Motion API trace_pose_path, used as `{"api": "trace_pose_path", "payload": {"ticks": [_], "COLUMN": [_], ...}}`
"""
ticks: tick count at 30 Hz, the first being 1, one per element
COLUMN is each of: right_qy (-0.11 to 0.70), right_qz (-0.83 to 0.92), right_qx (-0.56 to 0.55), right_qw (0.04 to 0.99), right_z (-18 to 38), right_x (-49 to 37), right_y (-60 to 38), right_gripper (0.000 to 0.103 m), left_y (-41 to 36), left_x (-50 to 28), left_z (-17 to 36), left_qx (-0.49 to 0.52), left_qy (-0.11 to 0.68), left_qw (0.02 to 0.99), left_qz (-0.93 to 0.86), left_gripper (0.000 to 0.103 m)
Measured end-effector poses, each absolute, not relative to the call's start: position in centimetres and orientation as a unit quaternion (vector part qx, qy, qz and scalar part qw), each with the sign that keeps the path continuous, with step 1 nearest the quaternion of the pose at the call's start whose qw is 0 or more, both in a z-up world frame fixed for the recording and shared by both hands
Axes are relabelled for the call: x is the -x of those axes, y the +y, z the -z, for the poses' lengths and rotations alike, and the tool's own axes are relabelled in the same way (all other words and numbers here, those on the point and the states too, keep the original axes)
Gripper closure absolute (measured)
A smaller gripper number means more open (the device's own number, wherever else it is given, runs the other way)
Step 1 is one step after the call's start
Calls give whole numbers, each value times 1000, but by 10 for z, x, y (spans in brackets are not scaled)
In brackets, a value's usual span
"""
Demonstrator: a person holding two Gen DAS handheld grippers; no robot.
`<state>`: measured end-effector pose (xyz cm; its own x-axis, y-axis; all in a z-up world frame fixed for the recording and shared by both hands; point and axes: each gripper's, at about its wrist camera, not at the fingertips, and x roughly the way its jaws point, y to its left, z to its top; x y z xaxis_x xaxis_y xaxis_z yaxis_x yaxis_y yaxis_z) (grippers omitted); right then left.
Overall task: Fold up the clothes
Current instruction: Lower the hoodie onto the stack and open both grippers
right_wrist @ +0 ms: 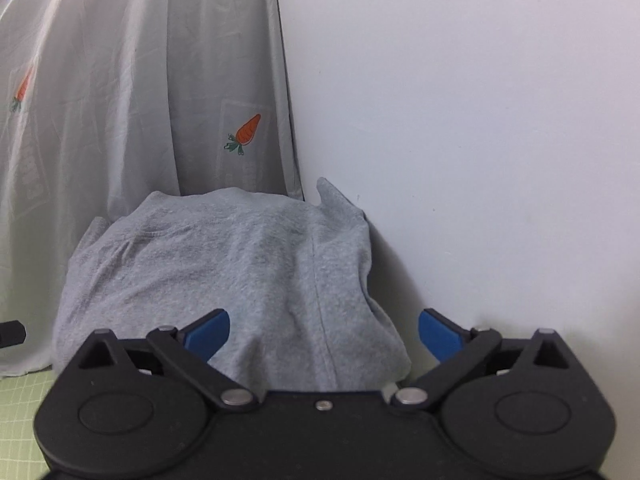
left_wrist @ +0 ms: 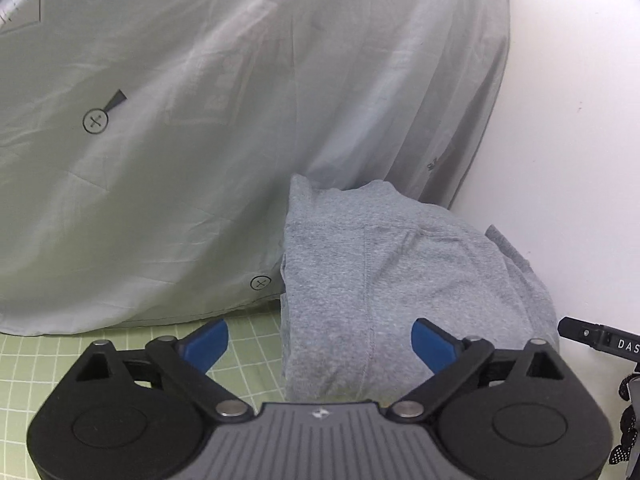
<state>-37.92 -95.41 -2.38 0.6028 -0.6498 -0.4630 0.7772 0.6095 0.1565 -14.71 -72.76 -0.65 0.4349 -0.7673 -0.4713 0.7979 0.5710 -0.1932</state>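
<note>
A folded heather-grey garment (left_wrist: 384,280) lies in a bundle where the surface meets the white wall. In the left wrist view my left gripper (left_wrist: 320,342) stands open just in front of its near edge, blue pads wide apart, nothing between them. The right wrist view shows the same grey garment (right_wrist: 224,272) from the other side. My right gripper (right_wrist: 324,334) is open too, its left pad over the cloth's near edge and its right pad off to the side by the wall. A vertical seam runs down the bundle in both views.
A pale grey sheet with carrot prints (left_wrist: 180,140) hangs behind the garment, also seen as the sheet (right_wrist: 120,100) at left. A white wall (right_wrist: 480,140) stands right behind. A green gridded mat (left_wrist: 120,352) covers the surface. The other gripper's black tip (left_wrist: 596,336) shows at far right.
</note>
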Motion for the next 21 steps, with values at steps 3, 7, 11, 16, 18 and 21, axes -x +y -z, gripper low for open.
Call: {"api": "trace_pose_path", "payload": {"ticks": [3,7,11,16,18,21], "right_qy": [177,185,196,210,215,220], "right_qz": [395,398,391,392,394,394], "right_qx": [-182,-173,-170,-169,-169,-170], "right_qw": [883,882,883,880,878,876], "right_z": [20,19,21,27,29,32], "right_x": [402,425,451,480,492,506], "right_y": [-923,-882,-845,-804,-788,-767], "right_gripper": [0,0,0,0,0,0], "left_y": [-702,-675,-653,-634,-628,-619], "left_x": [172,206,244,289,305,323], "left_z": [-2,-8,-5,6,9,12], "left_qx": [-28,-27,-41,-71,-93,-115], "left_qy": [257,268,277,288,282,267], "left_qw": [845,844,838,831,837,838], "left_qz": [468,464,468,470,459,462], "left_gripper": [0,0,0,0,0,0]}}
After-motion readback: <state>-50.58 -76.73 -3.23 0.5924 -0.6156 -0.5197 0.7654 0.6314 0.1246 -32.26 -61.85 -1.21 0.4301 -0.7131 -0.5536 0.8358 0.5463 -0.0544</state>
